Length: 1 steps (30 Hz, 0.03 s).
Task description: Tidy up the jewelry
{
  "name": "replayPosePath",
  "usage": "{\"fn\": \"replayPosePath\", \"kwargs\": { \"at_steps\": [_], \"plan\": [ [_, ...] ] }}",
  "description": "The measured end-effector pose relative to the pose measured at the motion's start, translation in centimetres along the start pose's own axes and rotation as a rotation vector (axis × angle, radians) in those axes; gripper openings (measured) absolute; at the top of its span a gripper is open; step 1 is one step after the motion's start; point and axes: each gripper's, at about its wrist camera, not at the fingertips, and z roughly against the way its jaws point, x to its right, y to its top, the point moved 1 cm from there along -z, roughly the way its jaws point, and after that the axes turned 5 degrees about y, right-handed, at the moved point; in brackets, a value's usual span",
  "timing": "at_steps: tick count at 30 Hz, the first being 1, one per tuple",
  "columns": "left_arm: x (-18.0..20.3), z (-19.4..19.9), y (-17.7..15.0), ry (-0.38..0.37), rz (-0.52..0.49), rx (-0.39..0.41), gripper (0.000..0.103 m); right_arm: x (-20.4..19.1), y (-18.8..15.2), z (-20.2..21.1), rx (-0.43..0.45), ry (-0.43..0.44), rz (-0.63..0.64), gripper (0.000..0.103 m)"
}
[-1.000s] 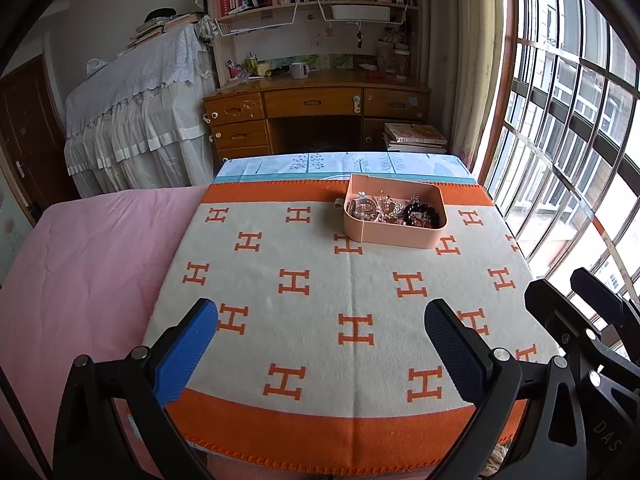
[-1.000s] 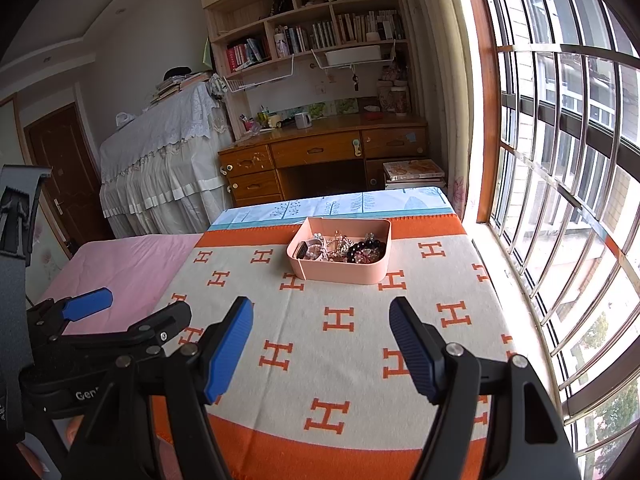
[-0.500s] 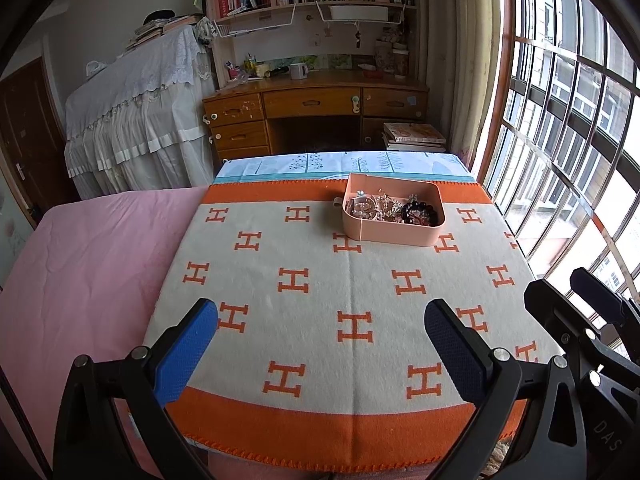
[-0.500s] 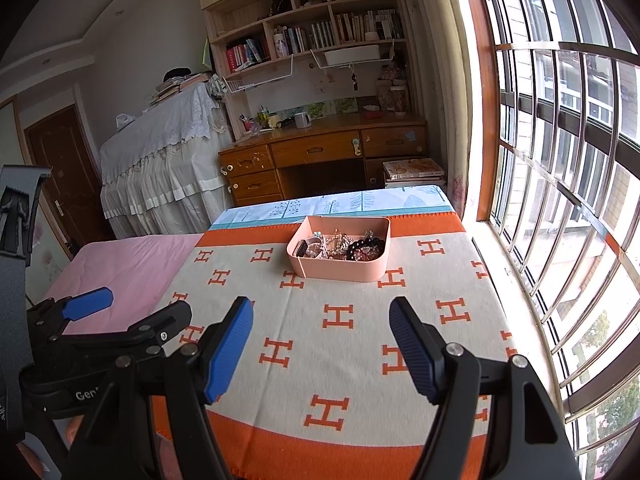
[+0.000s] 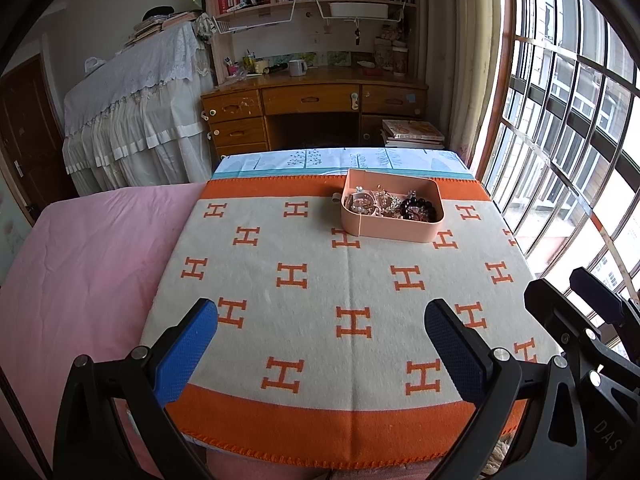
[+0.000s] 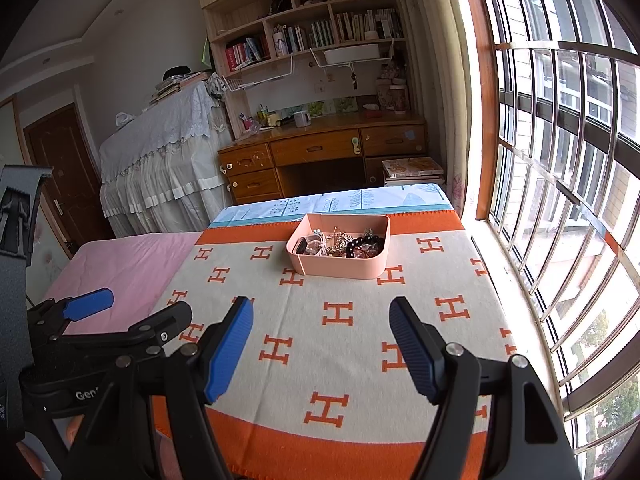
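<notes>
Jewelry (image 5: 390, 204) is lying heaped in the pink tray (image 5: 394, 232) near the blanket's (image 5: 320, 280) far edge. I am holding both the left gripper (image 5: 320, 344) and the right gripper (image 6: 322, 336) wide and empty, well short of it; sorted or awaiting sorting, I cannot tell.

pink tray (image 5: 394, 229), tangled jewelry (image 5: 390, 205) inside

Peach-pink tray (image 5: 390, 229) on cream blanket (image 5: 320, 292), orange-bordered with orange H motifs; blue-padded fingers (image 5: 188, 352).
</notes>
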Motion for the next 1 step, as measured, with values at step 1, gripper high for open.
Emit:
{"fn": "replayPosePath", "kwargs": {
  "at_steps": [1],
  "plan": [
    [0.01, 0.0, 0.0, 0.0, -0.001, 0.0, 0.102, 0.01, 0.03, -0.01, 0.0, 0.0, 0.0, 0.072]
  ]
}}
